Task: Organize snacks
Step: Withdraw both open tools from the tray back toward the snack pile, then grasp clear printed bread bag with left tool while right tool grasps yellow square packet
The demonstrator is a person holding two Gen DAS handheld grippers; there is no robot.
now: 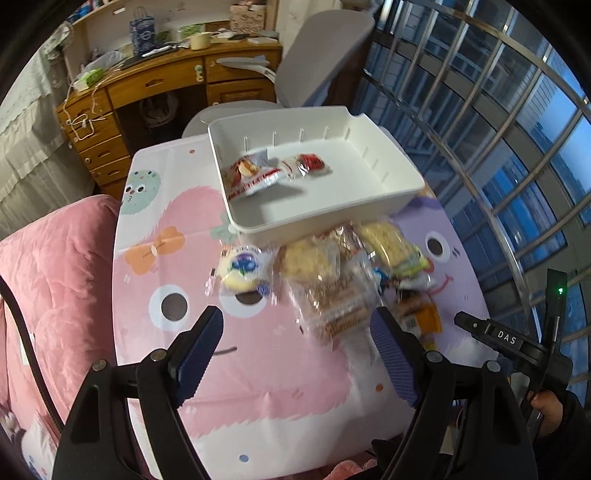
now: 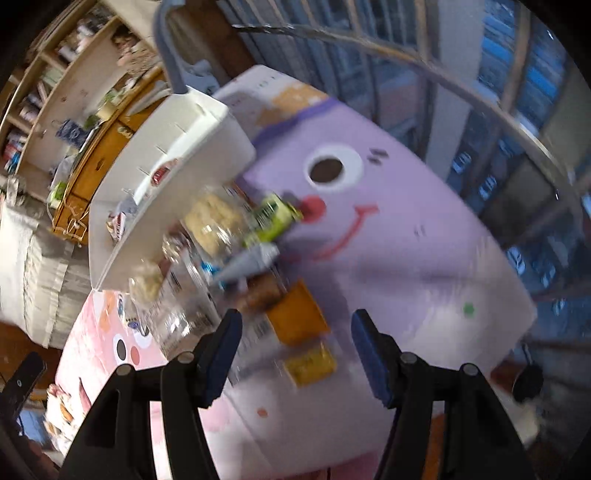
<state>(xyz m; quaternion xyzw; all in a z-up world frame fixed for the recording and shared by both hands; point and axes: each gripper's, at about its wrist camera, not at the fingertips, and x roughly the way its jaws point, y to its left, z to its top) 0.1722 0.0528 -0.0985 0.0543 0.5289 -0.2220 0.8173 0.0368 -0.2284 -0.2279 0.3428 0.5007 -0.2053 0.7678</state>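
Cartoon tablecloth [image 1: 258, 387]: snack pile [image 1: 343, 280] just beyond left tongs [image 1: 297, 328], right tongs [image 2: 295, 328]; both agape, empty.

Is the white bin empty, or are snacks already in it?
Not empty. The white bin holds two red-and-white snack packets; the remaining snacks lie on the table beside it.

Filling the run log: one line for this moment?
white bin: two packets inside | snack pile: on table | left gripper: open, empty | right gripper: open, empty

I see a wooden desk [image 1: 155, 86] cluttered with a blue gift bag [image 1: 142, 31] and a cream mug [image 1: 199, 40], a grey chair [image 1: 325, 55] beside it, a pink blanket [image 1: 55, 266], and window bars [image 1: 517, 110].
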